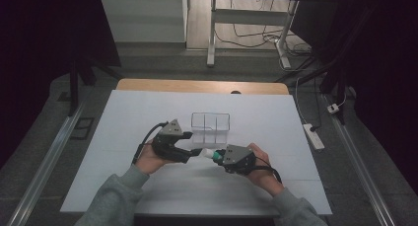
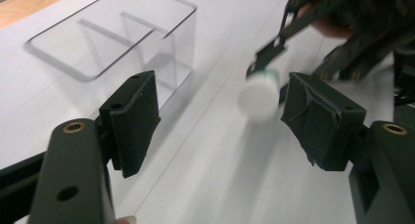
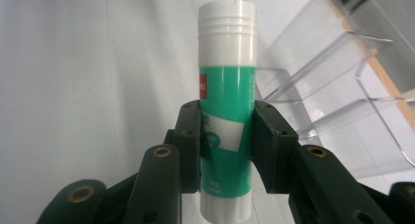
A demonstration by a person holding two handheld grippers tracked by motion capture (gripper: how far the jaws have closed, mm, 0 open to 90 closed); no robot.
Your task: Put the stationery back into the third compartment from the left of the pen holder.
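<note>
Forearms in grey sleeves (image 1: 118,194) come in nearest the high camera, one claw in each hand over the white surface (image 1: 148,112). Behind the hands stands a clear plastic organiser (image 1: 211,127) with open compartments. From where I'm driving, my left claw (image 2: 220,121) has its jaws spread wide apart, with nothing between them. My right claw (image 3: 226,145) is clamped on a glue stick (image 3: 226,87), gripping the green body below the middle. The stick is held off the surface between the two claws, its white cap pointing toward the left one. I judge it light, stiff and smooth-sided, so it could slip or twist; a second hold belongs on the ribbed cap. Its cap is blurred in the left gripper view, and the label print is too small to read.
</note>
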